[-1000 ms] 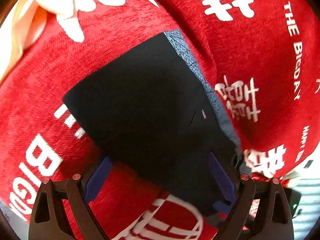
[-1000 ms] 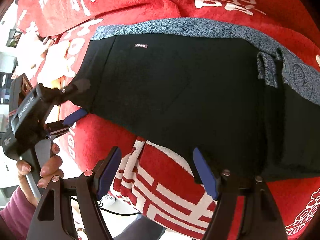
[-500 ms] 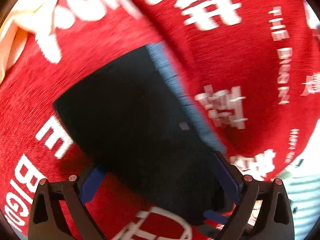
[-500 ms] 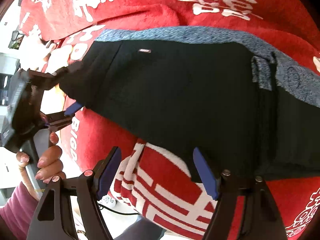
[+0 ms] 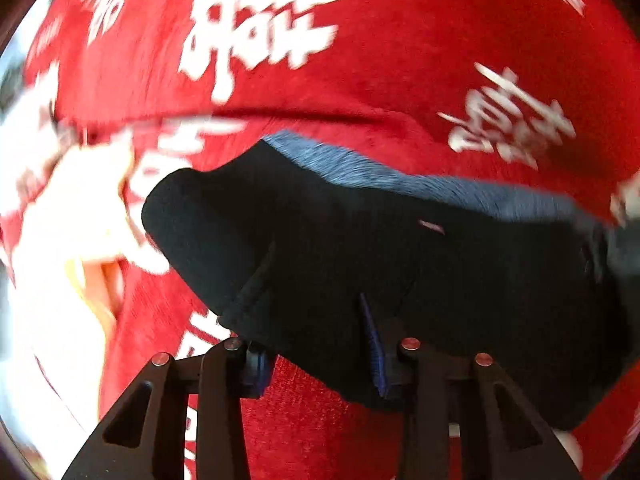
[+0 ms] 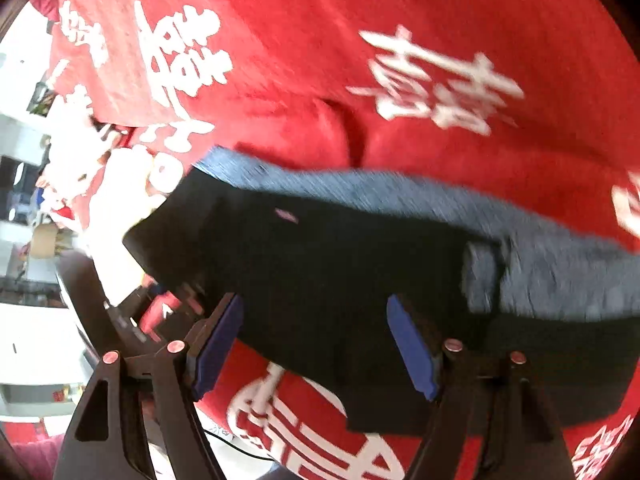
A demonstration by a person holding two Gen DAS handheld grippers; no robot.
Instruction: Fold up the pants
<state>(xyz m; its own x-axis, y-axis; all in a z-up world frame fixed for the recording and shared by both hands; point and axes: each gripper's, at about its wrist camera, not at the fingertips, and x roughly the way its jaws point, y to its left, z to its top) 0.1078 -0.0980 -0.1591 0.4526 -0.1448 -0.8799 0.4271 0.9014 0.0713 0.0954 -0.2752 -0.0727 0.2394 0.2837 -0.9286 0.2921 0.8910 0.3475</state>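
Observation:
The black pants (image 5: 440, 280) with a grey-blue waistband (image 5: 400, 178) lie on the red cloth (image 5: 360, 60). My left gripper (image 5: 316, 344) has its jaws partly closed around the near edge of the pants, and black fabric lies between the pads. In the right wrist view the pants (image 6: 340, 264) and waistband (image 6: 460, 204) run across the middle. My right gripper (image 6: 316, 344) is open, its blue pads on either side of the pants' near edge. Both views are blurred.
The red cloth with white characters (image 6: 420, 80) covers the whole surface. A cream cloth (image 5: 84, 240) lies left of the pants. The surface edge and room clutter (image 6: 36, 240) show at the left of the right wrist view.
My left gripper has swung round and narrowed its jaws onto the pants' edge, lifting that corner. My right gripper has moved forward over the pants' edge and stays open.

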